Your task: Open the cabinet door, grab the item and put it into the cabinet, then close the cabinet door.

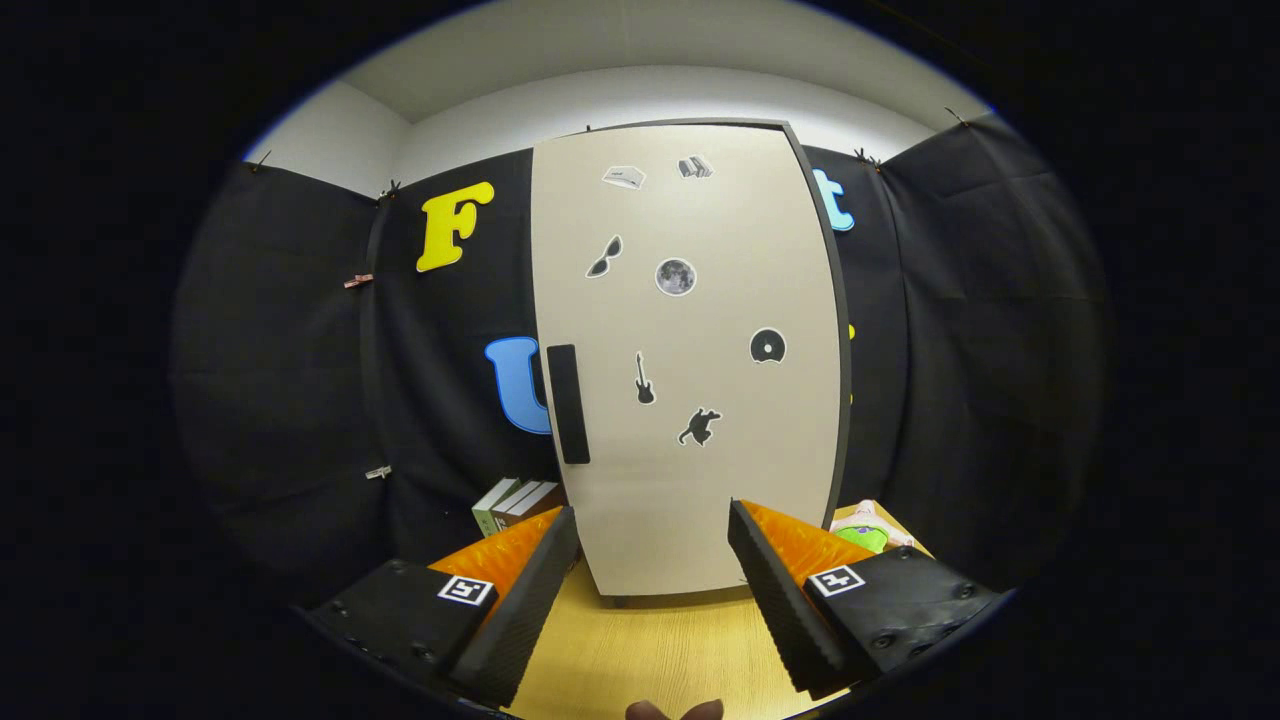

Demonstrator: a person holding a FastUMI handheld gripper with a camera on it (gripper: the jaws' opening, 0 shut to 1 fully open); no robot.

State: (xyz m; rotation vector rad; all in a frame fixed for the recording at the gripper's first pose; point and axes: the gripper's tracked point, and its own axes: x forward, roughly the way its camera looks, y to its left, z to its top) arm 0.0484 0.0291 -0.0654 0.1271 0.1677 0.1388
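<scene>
matt smooth cabinet door (690,400) with a matt dark handle (568,404), on a wood-grain table (650,650).

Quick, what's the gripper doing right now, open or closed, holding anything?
Gripper: open, holding nothing; fingers spread apart above the table, pointing at the closed cabinet door.

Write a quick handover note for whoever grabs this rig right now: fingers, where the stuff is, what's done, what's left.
Gripper: fingers open, holding nothing, above the wooden table facing the cabinet.
Cabinet door: shut, with its dark handle on the left edge, beyond the left finger.
Books stand left of the cabinet; a green and pink item lies to its right, behind the right finger.
Done: nothing yet.
Left: open the door, put the item inside, close the door.
</scene>
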